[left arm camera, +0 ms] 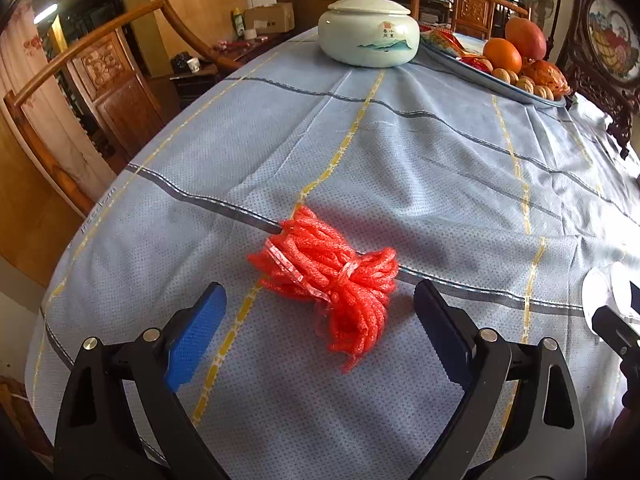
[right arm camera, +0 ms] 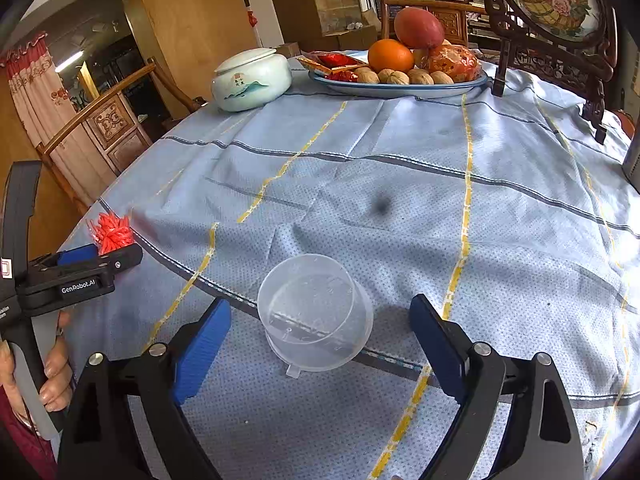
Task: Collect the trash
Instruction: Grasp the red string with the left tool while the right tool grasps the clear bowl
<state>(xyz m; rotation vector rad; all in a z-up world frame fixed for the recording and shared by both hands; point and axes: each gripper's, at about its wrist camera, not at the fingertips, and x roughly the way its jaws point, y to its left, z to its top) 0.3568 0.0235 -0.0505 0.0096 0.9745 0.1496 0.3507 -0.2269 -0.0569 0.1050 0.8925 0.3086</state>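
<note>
A bundle of red foam netting (left arm camera: 332, 284) lies on the blue-grey tablecloth (left arm camera: 420, 160). My left gripper (left arm camera: 320, 292) is open around its near end, and neither blue pad touches it. In the right wrist view a clear plastic cup (right arm camera: 316, 312) rests on the cloth between the fingers of my right gripper (right arm camera: 320, 306), which is open with a gap on both sides of the cup. The red bundle (right arm camera: 112, 234) also shows at that view's left edge, beyond the left tool held by a hand (right arm camera: 56, 376).
A white lidded ceramic jar (left arm camera: 368, 32) and an oval tray (right arm camera: 400, 90) of fruit, walnuts and red packets stand at the far side. A carved wooden screen (right arm camera: 560, 40) stands at the back right. Wooden chairs (left arm camera: 108, 80) line the table's left edge.
</note>
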